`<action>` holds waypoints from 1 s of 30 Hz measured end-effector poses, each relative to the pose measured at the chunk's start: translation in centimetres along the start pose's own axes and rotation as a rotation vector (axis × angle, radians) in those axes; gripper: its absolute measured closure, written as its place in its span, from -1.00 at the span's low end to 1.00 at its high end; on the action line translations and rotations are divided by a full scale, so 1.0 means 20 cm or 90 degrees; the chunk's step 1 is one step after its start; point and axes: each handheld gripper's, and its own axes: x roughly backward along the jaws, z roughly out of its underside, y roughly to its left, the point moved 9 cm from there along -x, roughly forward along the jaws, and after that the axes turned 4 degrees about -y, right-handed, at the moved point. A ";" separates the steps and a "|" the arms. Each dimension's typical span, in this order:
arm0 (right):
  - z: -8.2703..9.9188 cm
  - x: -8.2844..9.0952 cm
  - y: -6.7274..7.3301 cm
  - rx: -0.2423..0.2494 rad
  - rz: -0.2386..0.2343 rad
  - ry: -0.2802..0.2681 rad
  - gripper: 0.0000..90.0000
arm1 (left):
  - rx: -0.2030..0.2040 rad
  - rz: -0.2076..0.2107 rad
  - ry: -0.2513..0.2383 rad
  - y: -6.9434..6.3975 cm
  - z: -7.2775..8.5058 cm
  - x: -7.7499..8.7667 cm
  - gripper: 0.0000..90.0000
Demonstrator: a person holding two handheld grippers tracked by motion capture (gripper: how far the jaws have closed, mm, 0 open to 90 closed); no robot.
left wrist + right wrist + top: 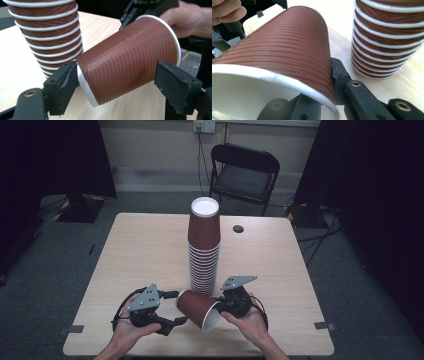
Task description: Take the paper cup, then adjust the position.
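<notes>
Item: brown ribbed paper cup [197, 308], white rim, lying tilted on its side, held just above the counter [125, 250] near its front edge, between both grippers.
Cup loc: just in front of the cup stack [204, 245], base end twd the person's left, open mouth twd the right.
Right gripper [220, 309]: jaws narrow, clamped on the cup's rim wall; in right gripper view one jaw sits inside the mouth, the other presses the outer wall.
Left gripper [176, 307]: jaws wide, one on each side of the cup; in left gripper view the near jaw is at the base edge, the far jaw stands apart from the wall; no grip seen.
Left hand [127, 327]: under the left gripper, palm up.
Right hand [250, 320]: wrapped round the right gripper's body.
Stack: approx a dozen nested cups upside down, white base on top, upright, mid-counter.
Counter: light wood, round cable hole [238, 228] at far right.
Bkgd: black folding chair [243, 172] beyond the counter, wall socket [204, 125] w/ cable, grey carpet.
</notes>
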 end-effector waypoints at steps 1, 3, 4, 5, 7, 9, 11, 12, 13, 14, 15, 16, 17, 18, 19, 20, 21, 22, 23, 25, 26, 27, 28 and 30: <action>0.00 0.00 0.00 -0.001 0.001 0.005 0.91 | 0.000 0.003 0.002 0.00 0.00 0.00 -0.58; 0.01 0.00 0.00 0.002 0.003 0.012 0.91 | 0.002 0.004 0.012 0.00 0.01 -0.01 -0.62; 0.01 0.00 -0.01 0.002 0.002 0.017 0.91 | 0.004 0.001 0.012 0.00 0.00 -0.01 -0.64; 0.02 0.00 -0.01 0.002 0.001 0.019 0.91 | 0.001 0.001 0.017 0.00 0.01 -0.01 -0.64; 0.02 0.00 -0.01 -0.001 -0.001 0.031 0.91 | -0.007 0.005 0.031 -0.01 0.02 -0.02 -0.64; 0.03 0.00 -0.01 -0.001 -0.007 0.036 0.91 | -0.017 0.013 0.040 -0.02 0.04 -0.03 -0.64; 0.04 -0.01 -0.01 -0.004 -0.015 0.046 0.91 | -0.038 0.011 0.045 -0.02 0.05 -0.03 -0.65; 0.04 -0.01 -0.01 -0.005 -0.020 0.051 0.91 | -0.050 0.009 0.048 -0.02 0.05 -0.04 -0.65; 0.04 -0.01 -0.01 -0.003 -0.021 0.054 0.91 | -0.055 0.008 0.046 -0.02 0.05 -0.04 -0.65; 0.04 -0.01 -0.01 -0.003 -0.021 0.054 0.91 | -0.062 0.013 0.047 -0.03 0.06 -0.04 -0.65; 0.04 -0.02 -0.01 -0.003 -0.022 0.059 0.91 | -0.069 0.012 0.049 -0.03 0.07 -0.05 -0.65; 0.04 -0.02 -0.01 0.000 -0.018 0.067 0.91 | -0.084 0.012 0.056 -0.03 0.08 -0.06 -0.65; 0.04 -0.02 -0.01 0.004 -0.017 0.074 0.91 | -0.090 0.013 0.057 -0.04 0.08 -0.06 -0.66; 0.05 -0.03 0.00 0.003 -0.017 0.077 0.91 | -0.105 0.013 0.066 -0.04 0.09 -0.07 -0.66; 0.05 -0.03 -0.01 0.005 -0.016 0.082 0.91 | -0.109 0.011 0.070 -0.04 0.10 -0.08 -0.67; 0.05 -0.03 -0.01 0.004 -0.015 0.087 0.91 | -0.112 0.008 0.069 -0.04 0.10 -0.08 -0.66; 0.05 -0.03 -0.01 0.002 -0.016 0.089 0.91 | -0.111 0.008 0.067 -0.05 0.10 -0.08 -0.66; 0.05 -0.03 -0.01 0.001 -0.017 0.092 0.91 | -0.109 0.012 0.067 -0.05 0.11 -0.09 -0.66; 0.06 -0.02 -0.01 0.004 -0.015 0.097 0.91 | -0.103 0.013 0.068 -0.05 0.11 -0.09 -0.66; 0.06 -0.02 -0.01 0.004 -0.013 0.104 0.92 | -0.106 0.013 0.072 -0.05 0.12 -0.10 -0.67; 0.06 -0.02 -0.01 0.001 -0.012 0.107 0.92 | -0.114 0.012 0.076 -0.05 0.12 -0.10 -0.67; 0.06 -0.02 -0.02 0.003 -0.012 0.110 0.92 | -0.115 0.012 0.075 -0.05 0.12 -0.10 -0.67; 0.06 -0.02 -0.02 0.002 -0.011 0.112 0.92 | -0.118 0.011 0.075 -0.05 0.12 -0.10 -0.67; 0.05 -0.02 -0.02 0.001 -0.012 0.115 0.92 | -0.124 0.011 0.082 -0.05 0.13 -0.10 -0.71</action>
